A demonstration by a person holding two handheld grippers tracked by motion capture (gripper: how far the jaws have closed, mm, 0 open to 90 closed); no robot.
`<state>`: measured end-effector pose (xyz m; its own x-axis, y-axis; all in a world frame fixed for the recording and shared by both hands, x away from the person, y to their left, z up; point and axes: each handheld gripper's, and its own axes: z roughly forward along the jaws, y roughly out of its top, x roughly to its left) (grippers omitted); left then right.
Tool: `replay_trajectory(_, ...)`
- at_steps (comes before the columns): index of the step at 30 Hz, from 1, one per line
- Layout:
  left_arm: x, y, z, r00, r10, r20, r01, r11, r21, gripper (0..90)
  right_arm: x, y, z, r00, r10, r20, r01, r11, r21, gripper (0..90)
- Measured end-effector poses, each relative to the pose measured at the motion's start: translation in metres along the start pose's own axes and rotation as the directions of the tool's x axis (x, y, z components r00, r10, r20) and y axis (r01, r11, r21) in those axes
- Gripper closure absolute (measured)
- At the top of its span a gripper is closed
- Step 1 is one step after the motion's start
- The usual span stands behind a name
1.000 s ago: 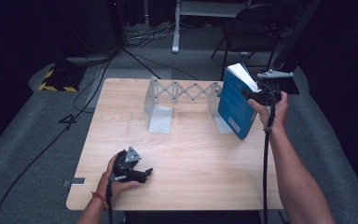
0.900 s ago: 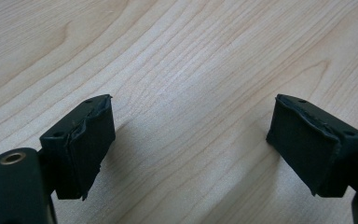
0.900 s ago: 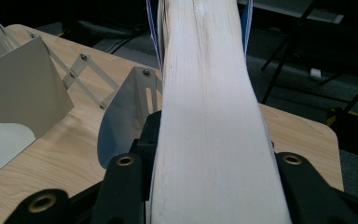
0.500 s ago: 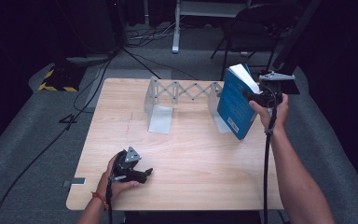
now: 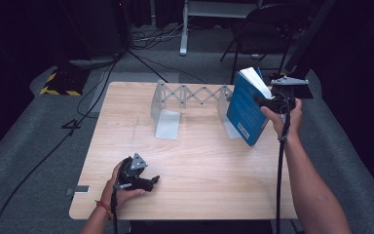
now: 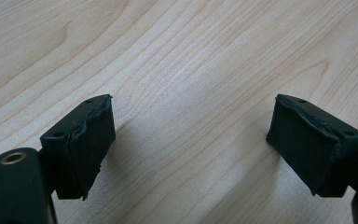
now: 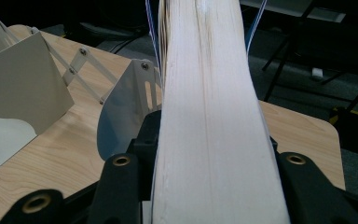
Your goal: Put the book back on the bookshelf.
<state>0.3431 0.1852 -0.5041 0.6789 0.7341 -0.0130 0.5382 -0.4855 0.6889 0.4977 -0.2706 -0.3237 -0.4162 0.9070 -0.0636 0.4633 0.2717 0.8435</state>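
Note:
A thick blue book [image 5: 246,112] stands tilted at the table's right edge, lower corner near the wood, pages facing right. My right gripper [image 5: 264,101] is shut on its upper page side. In the right gripper view the book's cream page block [image 7: 209,116] rises between the jaws of my right gripper [image 7: 209,191], which press on both covers. An accordion book rack [image 5: 190,95] with grey end plates stands at the back of the table, just left of the book. My left gripper [image 5: 151,181] rests near the front left, open, with only bare wood [image 6: 191,56] between its pads [image 6: 86,144].
The rack's left plate [image 5: 168,124] and right plate [image 7: 121,112] stand on the wooden table [image 5: 199,161]. A chair [image 5: 268,29] and cables lie on the floor behind. Grey carpet surrounds the table.

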Motion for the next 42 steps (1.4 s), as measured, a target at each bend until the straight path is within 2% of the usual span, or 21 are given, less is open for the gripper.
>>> replay_trajectory(20, 0.000, 0.000, 0.000, 1.0000, 0.000, 0.000, 0.000, 1.0000, 0.000, 14.8, -0.008, -0.009, 0.000, 0.9990, -0.029, -0.034, 0.031, 0.998, 0.059, 50.6)
replay_trajectory(25, 0.000, 0.000, 0.000, 1.0000, 0.000, 0.000, 0.000, 1.0000, 0.000, 14.8, -0.007, -0.014, 0.002, 0.9980, -0.051, -0.038, 0.054, 0.995, 0.084, 46.5)
replay_trajectory(32, 0.000, 0.000, 0.000, 1.0000, -0.001, 0.000, 0.001, 1.0000, 0.000, 14.8, -0.009, -0.024, 0.000, 0.9970, -0.056, -0.053, 0.060, 0.995, 0.079, 44.3)
replay_trajectory(42, 0.000, 0.000, 0.000, 1.0000, -0.001, 0.000, 0.001, 1.0000, 0.000, 14.8, -0.014, -0.036, -0.002, 0.9961, -0.038, -0.080, 0.043, 0.997, 0.059, 40.7)
